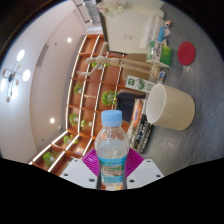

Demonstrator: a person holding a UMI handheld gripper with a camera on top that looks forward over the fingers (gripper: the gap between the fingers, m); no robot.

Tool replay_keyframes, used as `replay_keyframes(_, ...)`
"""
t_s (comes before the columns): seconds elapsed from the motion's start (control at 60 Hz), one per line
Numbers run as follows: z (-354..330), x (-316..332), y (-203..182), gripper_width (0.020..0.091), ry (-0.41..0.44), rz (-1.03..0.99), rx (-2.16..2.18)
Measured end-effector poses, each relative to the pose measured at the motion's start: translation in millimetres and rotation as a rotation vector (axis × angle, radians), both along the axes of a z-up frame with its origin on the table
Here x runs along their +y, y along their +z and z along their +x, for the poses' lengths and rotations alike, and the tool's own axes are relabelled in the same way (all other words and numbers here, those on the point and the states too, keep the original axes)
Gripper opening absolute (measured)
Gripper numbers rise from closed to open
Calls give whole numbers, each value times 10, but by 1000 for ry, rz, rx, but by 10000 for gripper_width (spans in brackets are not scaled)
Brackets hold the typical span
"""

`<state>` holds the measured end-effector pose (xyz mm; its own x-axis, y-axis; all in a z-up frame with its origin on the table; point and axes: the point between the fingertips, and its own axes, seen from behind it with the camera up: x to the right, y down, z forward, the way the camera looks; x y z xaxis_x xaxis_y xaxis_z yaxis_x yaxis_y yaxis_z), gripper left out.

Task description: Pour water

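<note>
I see the water bottle [113, 150] standing between my gripper's [113, 172] fingers. They look clamped on it. A cream cup [171, 106] sits beyond.

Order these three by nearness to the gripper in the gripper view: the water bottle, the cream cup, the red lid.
1. Water bottle: between the gripper fingers, gripped.
2. Cream cup: beyond the bottle, on its side.
3. Red lid: farthest, past the cup.
</note>
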<state>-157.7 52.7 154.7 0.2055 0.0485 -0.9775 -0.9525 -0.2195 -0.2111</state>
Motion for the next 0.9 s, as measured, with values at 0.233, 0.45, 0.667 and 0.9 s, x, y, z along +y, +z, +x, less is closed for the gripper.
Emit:
replay_keyframes(0.233,368,252,161,287,-75,8,524)
replay_keyframes(0.45,503,255,215,286,-95,-3,747)
replay_keyframes(0.667,489,236,238,288,-79,-11,780)
replay_keyframes(0.9,288,174,423,308,-31,-26,232)
